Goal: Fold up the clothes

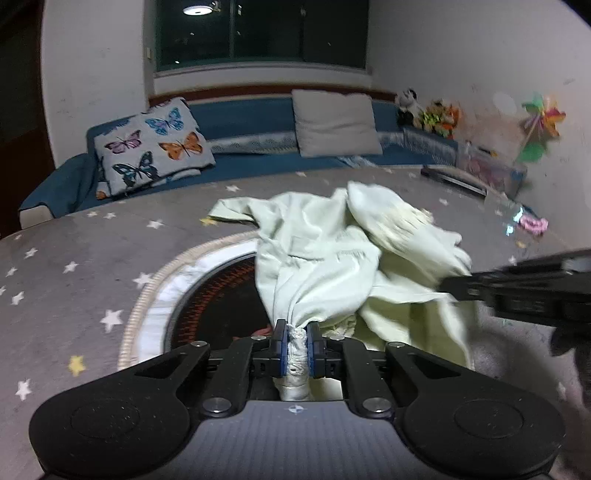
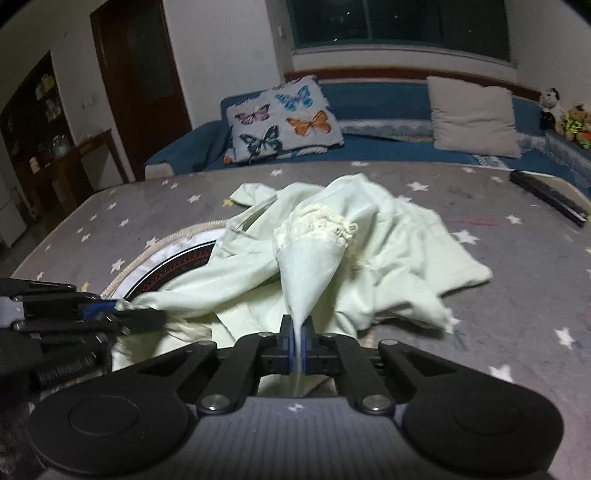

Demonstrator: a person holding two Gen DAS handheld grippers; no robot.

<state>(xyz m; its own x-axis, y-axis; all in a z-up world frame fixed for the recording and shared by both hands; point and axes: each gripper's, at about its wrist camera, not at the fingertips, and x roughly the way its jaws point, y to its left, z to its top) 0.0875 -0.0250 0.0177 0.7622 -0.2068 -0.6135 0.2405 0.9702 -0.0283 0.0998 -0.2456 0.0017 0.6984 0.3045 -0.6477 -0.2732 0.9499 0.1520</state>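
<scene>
A pale green garment [image 1: 325, 251] lies bunched in a loose heap on a grey star-printed cover [image 1: 92, 258], which seems to be spread over a bench. Part of the garment drapes across a round opening [image 1: 207, 295] in that cover, ringed with a white and cream border and showing a dark, orange-lined inside. A frilly cream trim [image 2: 317, 225] sits on top of the heap, on a fold that rises toward the right claw.

The left claw [image 1: 297, 339] is clamped on a gathered, lacy edge of the garment at the near side of the heap, just over the round opening; the cloth fans out from its blue pads [image 1: 280, 343] toward the middle of the pile. The right claw [image 2: 297, 343] is pinched tight on a thin edge of the same garment, which runs up from its pads in a taut cone to the frilly trim. From the right wrist camera, the left claw appears at the left of the heap, gripping its corner of cloth.

Beyond the garment, past the far edge of the cover, a blue sofa [image 2: 369, 99] holds a butterfly-print cushion [image 2: 280, 118] and a plain beige cushion [image 2: 472, 114]. A black remote [image 2: 546, 197] lies on the cover to the right of the garment. Stuffed toys [image 1: 424, 109] sit at the sofa's right end, under a dark window [image 1: 258, 29].
</scene>
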